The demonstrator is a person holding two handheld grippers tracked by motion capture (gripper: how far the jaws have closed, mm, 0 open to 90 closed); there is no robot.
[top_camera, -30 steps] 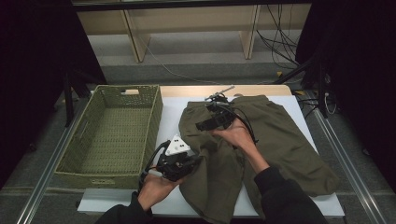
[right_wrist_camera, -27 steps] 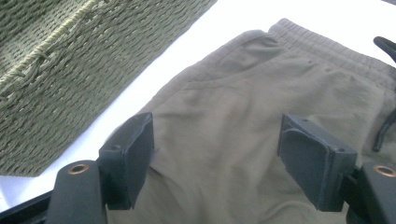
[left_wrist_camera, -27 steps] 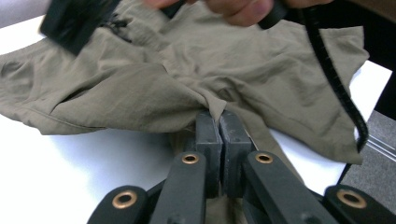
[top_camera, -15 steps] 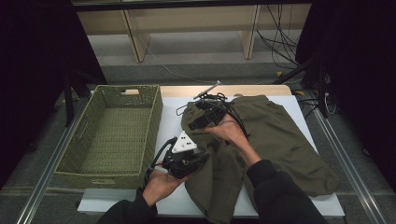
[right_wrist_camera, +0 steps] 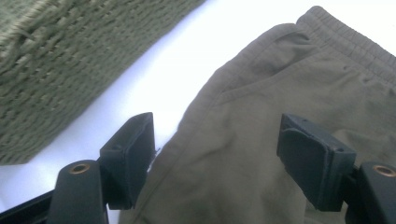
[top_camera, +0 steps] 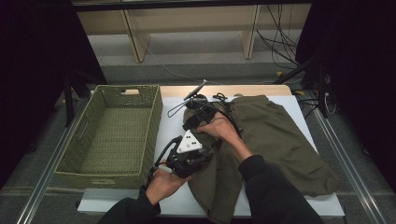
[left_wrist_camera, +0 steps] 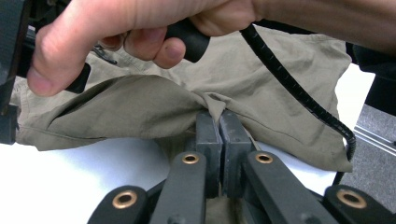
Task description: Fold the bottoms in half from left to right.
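Note:
An olive-green garment (top_camera: 280,135) with an elastic waistband lies spread on the white table (top_camera: 169,133). My left gripper (top_camera: 205,157) sits at the garment's near left side. In the left gripper view its jaws are shut on a pinched fold of the fabric (left_wrist_camera: 215,103). My right gripper (top_camera: 192,117) hovers over the garment's far left edge. It is open, its wide-set pads (right_wrist_camera: 133,144) straddling the cloth edge (right_wrist_camera: 280,84) below the waistband without pressing on it. The hand holding the right gripper (left_wrist_camera: 116,28) shows close above the fold.
A green woven basket (top_camera: 156,114) stands on the left of the table with its long side close to the garment; its wall (right_wrist_camera: 70,56) is just beyond the right gripper. A strip of bare white table (right_wrist_camera: 154,79) separates them. Cables trail from both grippers.
My right gripper has shifted left across the garment toward the basket-side edge, jaws still wide. The left gripper has kept its hold on the fold and hardly moved.

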